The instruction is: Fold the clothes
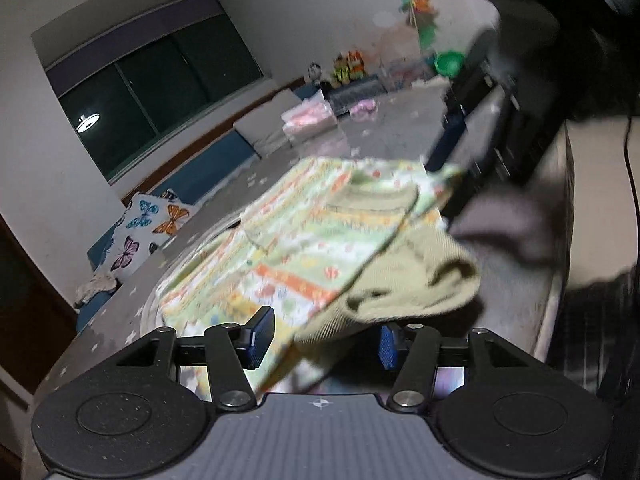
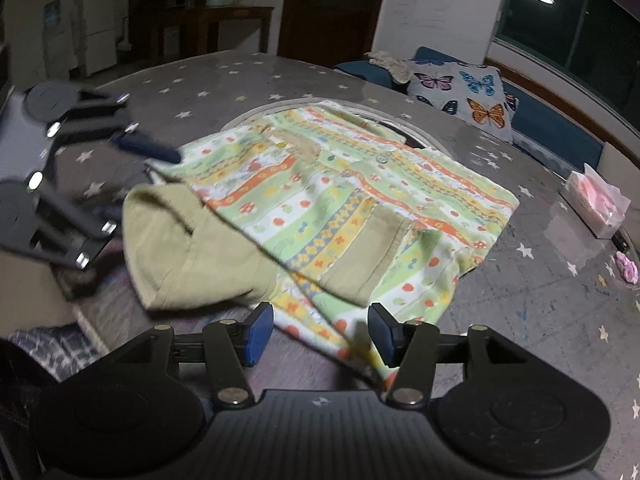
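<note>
A small patterned garment [image 2: 344, 200] in green, orange and yellow, with an olive ribbed cuff [image 2: 180, 248], lies spread on the grey star-print table [image 2: 520, 340]. In the left wrist view the garment [image 1: 296, 248] and its olive cuff [image 1: 416, 280] lie just ahead of my left gripper [image 1: 324, 340], which is open and empty with cloth between its pads. My right gripper [image 2: 320, 334] is open over the garment's near hem. The left gripper also shows in the right wrist view [image 2: 132, 168], open beside the cuff. The right gripper appears blurred in the left wrist view [image 1: 460, 152], at the garment's far corner.
A butterfly cushion [image 2: 464, 96] lies on a blue bench at the table's far side. A pink tissue box [image 2: 600, 204] and a small pink item [image 2: 628, 266] sit on the table at the right. Toys [image 1: 352, 66] and a green bowl [image 1: 450, 62] stand at the far end.
</note>
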The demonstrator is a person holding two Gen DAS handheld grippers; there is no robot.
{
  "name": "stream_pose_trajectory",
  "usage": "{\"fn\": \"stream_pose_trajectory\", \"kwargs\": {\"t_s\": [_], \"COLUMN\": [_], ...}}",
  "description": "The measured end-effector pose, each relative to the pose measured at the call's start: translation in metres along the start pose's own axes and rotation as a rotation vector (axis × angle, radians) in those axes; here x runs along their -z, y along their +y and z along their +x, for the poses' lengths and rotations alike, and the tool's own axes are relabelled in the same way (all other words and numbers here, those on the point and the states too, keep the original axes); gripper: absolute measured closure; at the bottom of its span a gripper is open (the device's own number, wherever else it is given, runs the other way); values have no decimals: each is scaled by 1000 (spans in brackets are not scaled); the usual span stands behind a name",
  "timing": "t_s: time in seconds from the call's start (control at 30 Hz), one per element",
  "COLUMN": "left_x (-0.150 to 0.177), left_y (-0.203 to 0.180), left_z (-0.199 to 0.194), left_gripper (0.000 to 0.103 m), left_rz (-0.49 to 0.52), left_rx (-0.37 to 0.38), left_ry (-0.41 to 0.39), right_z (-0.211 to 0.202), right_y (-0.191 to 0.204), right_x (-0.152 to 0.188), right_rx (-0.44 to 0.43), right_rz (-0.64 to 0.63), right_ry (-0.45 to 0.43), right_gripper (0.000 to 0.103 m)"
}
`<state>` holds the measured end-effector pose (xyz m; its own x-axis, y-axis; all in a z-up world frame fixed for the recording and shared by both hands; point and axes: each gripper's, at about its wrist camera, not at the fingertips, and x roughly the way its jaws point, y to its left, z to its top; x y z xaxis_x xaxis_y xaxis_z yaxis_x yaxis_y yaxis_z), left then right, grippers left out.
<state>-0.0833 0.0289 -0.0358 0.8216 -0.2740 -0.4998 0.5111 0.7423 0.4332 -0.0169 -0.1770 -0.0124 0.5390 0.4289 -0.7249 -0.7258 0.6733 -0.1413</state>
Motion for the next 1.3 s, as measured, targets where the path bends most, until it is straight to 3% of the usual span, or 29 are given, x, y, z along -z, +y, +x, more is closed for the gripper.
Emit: {"fn": "stream_pose_trajectory", "kwargs": {"t_s": [0.17, 0.37, 0.47, 0.53, 0.63, 0.7, 0.77, 0.93, 1.13, 1.2, 1.23, 1.3], "left_x": [-14, -24, -25, -24, -16, -10, -4, 13, 23, 25, 26, 27], "left_y": [17, 44, 54, 60, 63, 65, 63, 52, 38, 36, 37, 41], "left_z": [13, 29, 34, 35, 25, 16, 8, -9, -1, 4, 6, 4], "left_gripper": [85, 93, 93, 92, 89, 77, 53, 48, 49, 67, 82, 92], "left_rz": [-118, -275, -323, -345, -347, -340, -325, -239, -114, -85, -88, -121], "left_rx": [32, 56, 58, 57, 49, 36, 15, -29, -76, -92, -95, -99], "left_ry": [-21, -6, 4, 14, 16, 20, 26, 51, 72, 78, 85, 85], "right_z": [2, 12, 25, 29, 32, 29, 28, 22, 17, 17, 17, 13], "right_y": [5, 10, 8, 4, -3, -10, -15, -19, -23, -22, -22, -19], "right_x": [-2, -12, -17, -21, -26, -30, -35, -47, -54, -52, -51, -48], "right_rx": [-14, -36, -66, -89, -118, -125, -130, -125, -109, -107, -108, -107], "right_rz": [-46, -74, -50, -14, 34, 65, 93, 116, 155, 171, 178, 183], "right_ry": [-33, -73, -65, -58, -55, -63, -75, -110, -139, -144, -148, -161], "right_gripper": [38, 41, 58, 81, 87, 89, 91, 92, 93, 94, 94, 96]}}
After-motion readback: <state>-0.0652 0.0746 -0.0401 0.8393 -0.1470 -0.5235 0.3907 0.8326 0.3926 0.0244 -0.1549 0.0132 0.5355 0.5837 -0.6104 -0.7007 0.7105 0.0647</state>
